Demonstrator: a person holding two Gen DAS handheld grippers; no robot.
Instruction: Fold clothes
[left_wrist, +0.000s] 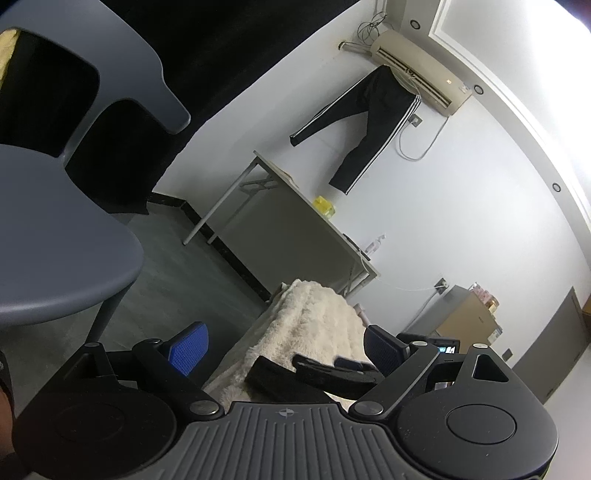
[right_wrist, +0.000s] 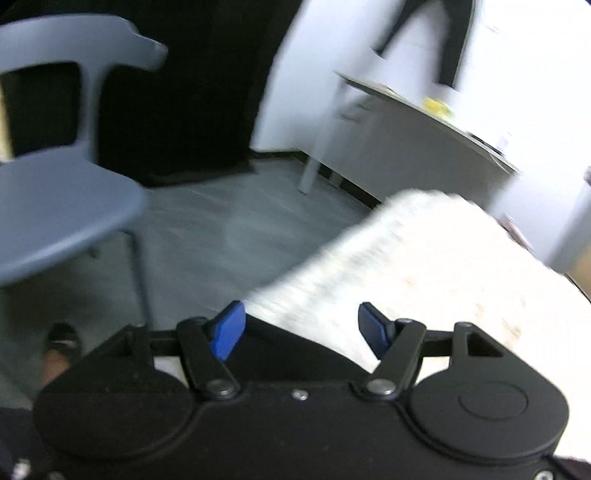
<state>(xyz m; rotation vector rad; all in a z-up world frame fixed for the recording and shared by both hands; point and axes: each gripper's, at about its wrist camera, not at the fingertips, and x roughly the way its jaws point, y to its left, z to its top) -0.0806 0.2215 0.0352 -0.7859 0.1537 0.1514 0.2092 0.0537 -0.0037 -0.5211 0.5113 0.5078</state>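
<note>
While no writing or label can be read anywhere in either view, a few things still stand out from left to right. A grey chair (left_wrist: 55, 236) fills the left side, with dark floor (left_wrist: 192, 266) beyond it. Further back a desk (left_wrist: 295, 221) stands against the white wall, carrying a small yellow container (left_wrist: 324, 205) whose contents cannot be made out. Black trousers with white side stripes (left_wrist: 373, 122) hang from the air conditioner (left_wrist: 417, 70) above. In the foreground a cream fluffy blanket (left_wrist: 314, 325) covers the surface, and a dark garment (left_wrist: 280, 380) lies on it close to the left tool (left_wrist: 284, 350), whose blue pads stand wide apart with nothing pressed between them. Seen from the blurred right wrist view, the right tool (right_wrist: 301, 328) has its jaws partly apart above the blanket's edge and a dark cloth (right_wrist: 295, 354), gripping nothing.
</note>
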